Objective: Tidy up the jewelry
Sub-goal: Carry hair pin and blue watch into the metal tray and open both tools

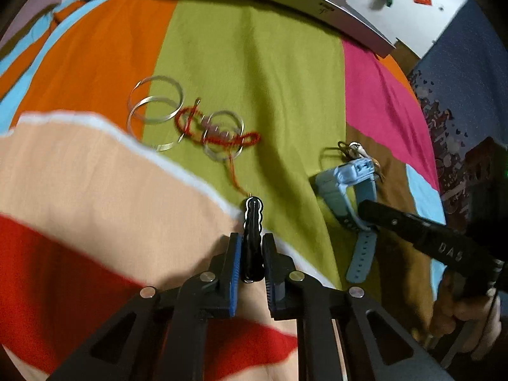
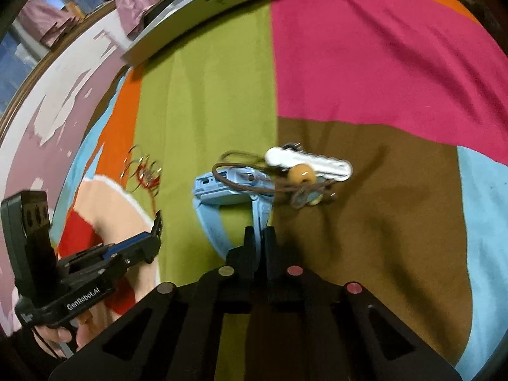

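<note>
— Going left to right in our left wrist view, what do we have?

— The peach and red container (image 1: 95, 206) fills the left, but what it holds is too blurred for us to tell. Beyond its rim lie silver bangles (image 1: 155, 104) tangled with a red cord (image 1: 222, 136) on the patchwork cloth (image 1: 254, 63). Our left gripper (image 1: 252, 254) is clamped on a black hair clip (image 1: 253, 222), just past the rim.

— And farther right?

— The blue watch (image 1: 346, 184), with our right gripper's tip touching its strap.

— What does the right wrist view add?

— There our right gripper (image 2: 259, 238) pinches one strap of the watch (image 2: 231, 184). Behind the watch we see a white hair clip (image 2: 311, 162) and a brown cord with a tan bead (image 2: 301, 173), mostly hidden in the other view.
</note>
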The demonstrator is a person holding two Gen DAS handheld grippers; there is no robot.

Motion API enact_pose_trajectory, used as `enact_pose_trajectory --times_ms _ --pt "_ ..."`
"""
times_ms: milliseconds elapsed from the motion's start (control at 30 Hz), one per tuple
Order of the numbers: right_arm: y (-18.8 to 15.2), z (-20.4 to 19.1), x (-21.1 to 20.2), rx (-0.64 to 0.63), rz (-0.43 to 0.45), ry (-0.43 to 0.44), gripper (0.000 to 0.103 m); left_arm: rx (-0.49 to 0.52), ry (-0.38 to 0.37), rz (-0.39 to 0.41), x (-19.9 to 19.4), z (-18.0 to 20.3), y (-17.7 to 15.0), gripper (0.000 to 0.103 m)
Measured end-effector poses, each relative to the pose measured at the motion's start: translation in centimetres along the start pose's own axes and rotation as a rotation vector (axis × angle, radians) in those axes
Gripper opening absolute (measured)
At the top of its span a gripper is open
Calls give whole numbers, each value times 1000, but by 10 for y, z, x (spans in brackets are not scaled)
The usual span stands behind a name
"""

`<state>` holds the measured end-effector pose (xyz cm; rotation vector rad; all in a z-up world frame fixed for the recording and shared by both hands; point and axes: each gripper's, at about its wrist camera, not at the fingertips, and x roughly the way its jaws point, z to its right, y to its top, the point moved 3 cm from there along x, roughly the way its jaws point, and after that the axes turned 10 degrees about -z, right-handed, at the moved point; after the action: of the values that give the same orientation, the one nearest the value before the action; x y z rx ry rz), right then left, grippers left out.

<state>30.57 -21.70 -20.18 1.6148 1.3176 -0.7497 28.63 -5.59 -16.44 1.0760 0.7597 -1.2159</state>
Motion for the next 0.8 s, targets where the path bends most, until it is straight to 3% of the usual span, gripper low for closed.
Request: enact_pose_trajectory --times_ms 100,233,500,667,800 --pt "-8 -14 4 -40 -32 32 4 -54 -39 -3 -8 -6 -8 13" --pt "-18 -24 7 -43 -54 82 3 -72 -35 39 -22 -6 -11 13" --pt "-9 -25 -42 -91 149 81 3 -11 -25 220 -60 18 2 13" --pt "5 -17 -72 -96 247 79 3 24 -38 315 -82 34 40 13" --pt "25 -11 -96 -90 310 83 3 25 -61 399 -102 42 95 13"
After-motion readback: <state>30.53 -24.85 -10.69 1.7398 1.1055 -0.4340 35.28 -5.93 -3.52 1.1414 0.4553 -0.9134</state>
